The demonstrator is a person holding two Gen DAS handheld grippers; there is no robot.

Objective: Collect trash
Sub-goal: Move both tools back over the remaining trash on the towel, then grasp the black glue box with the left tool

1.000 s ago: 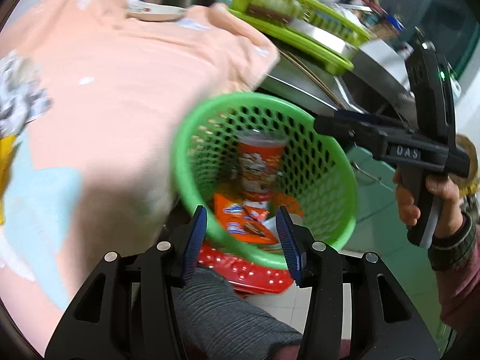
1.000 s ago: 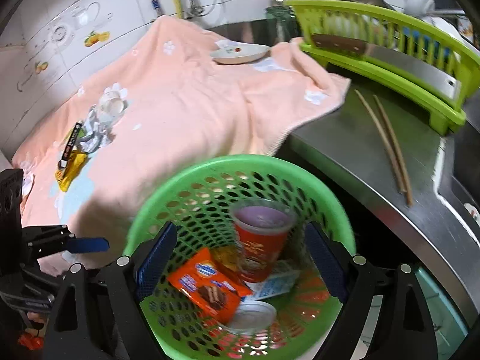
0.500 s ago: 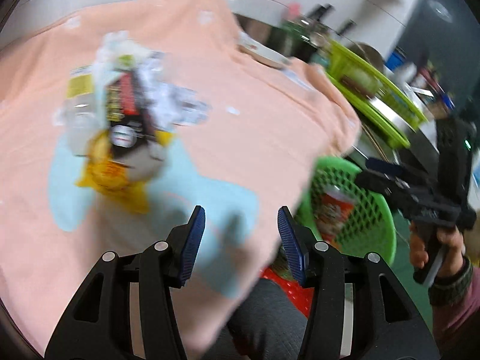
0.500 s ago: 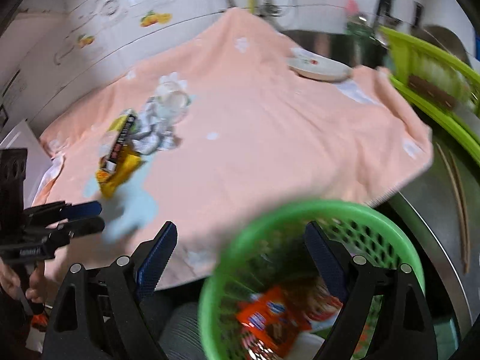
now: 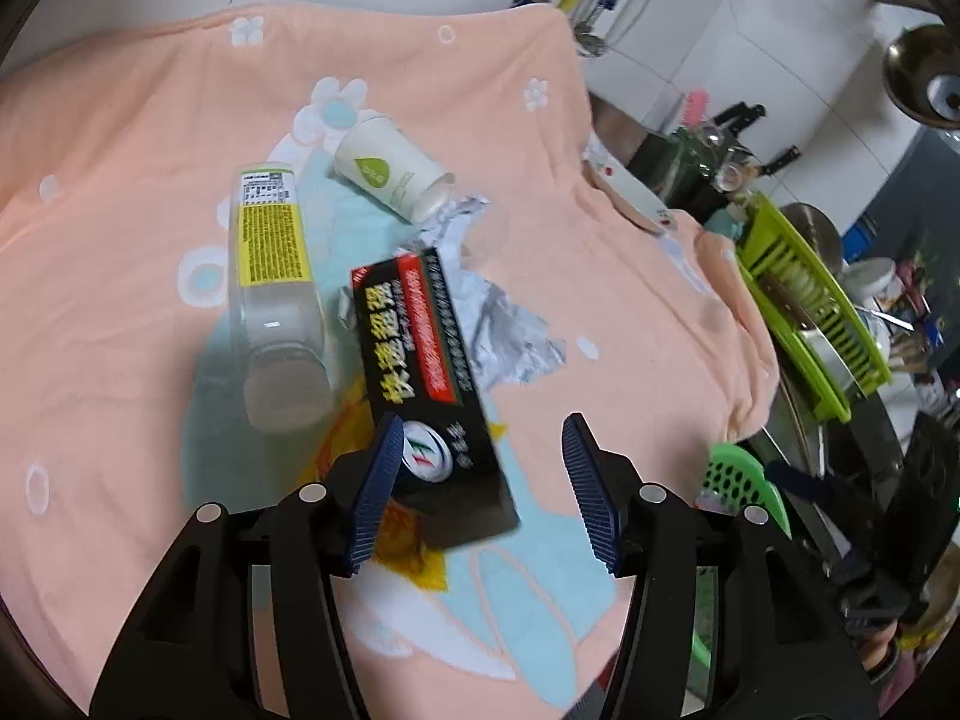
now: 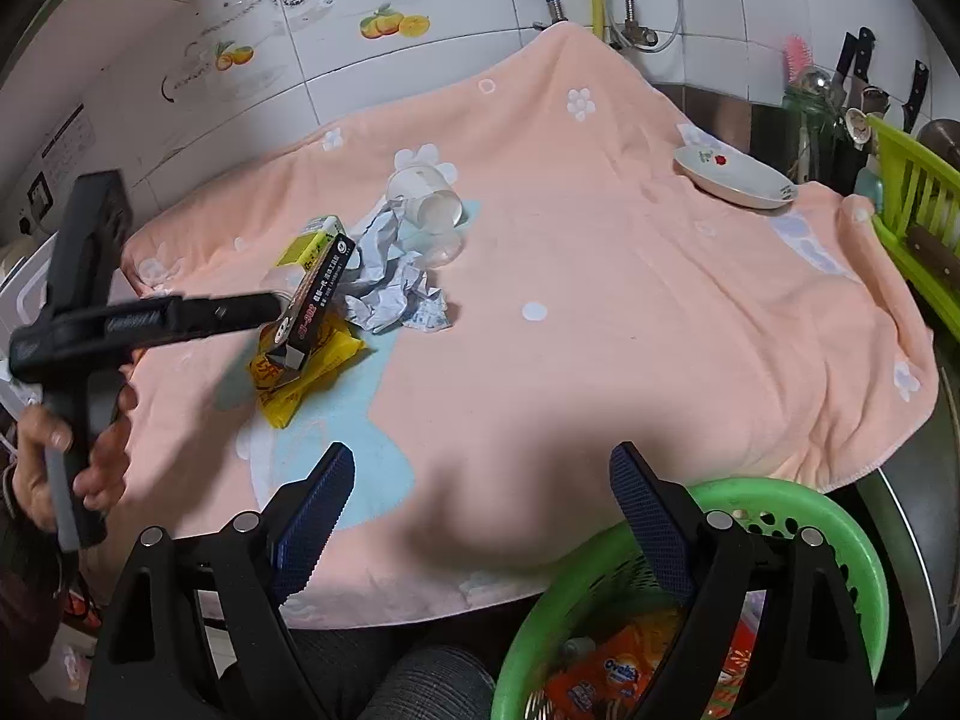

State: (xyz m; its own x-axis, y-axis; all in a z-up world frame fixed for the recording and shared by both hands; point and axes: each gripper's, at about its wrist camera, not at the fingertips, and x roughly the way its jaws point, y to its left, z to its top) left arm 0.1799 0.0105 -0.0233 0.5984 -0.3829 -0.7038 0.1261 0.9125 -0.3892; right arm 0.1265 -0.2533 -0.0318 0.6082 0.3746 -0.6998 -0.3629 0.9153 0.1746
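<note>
Trash lies heaped on the peach towel (image 6: 600,312): a black box (image 5: 429,384) reaching between the left gripper (image 5: 477,489)'s opening jaws, unpressed, a plastic bottle (image 5: 273,294) left of them, a paper cup (image 5: 393,177) and crumpled paper (image 6: 390,276) beyond. The right gripper (image 6: 480,516) gapes empty, the green basket (image 6: 840,516) under its right finger.
</note>
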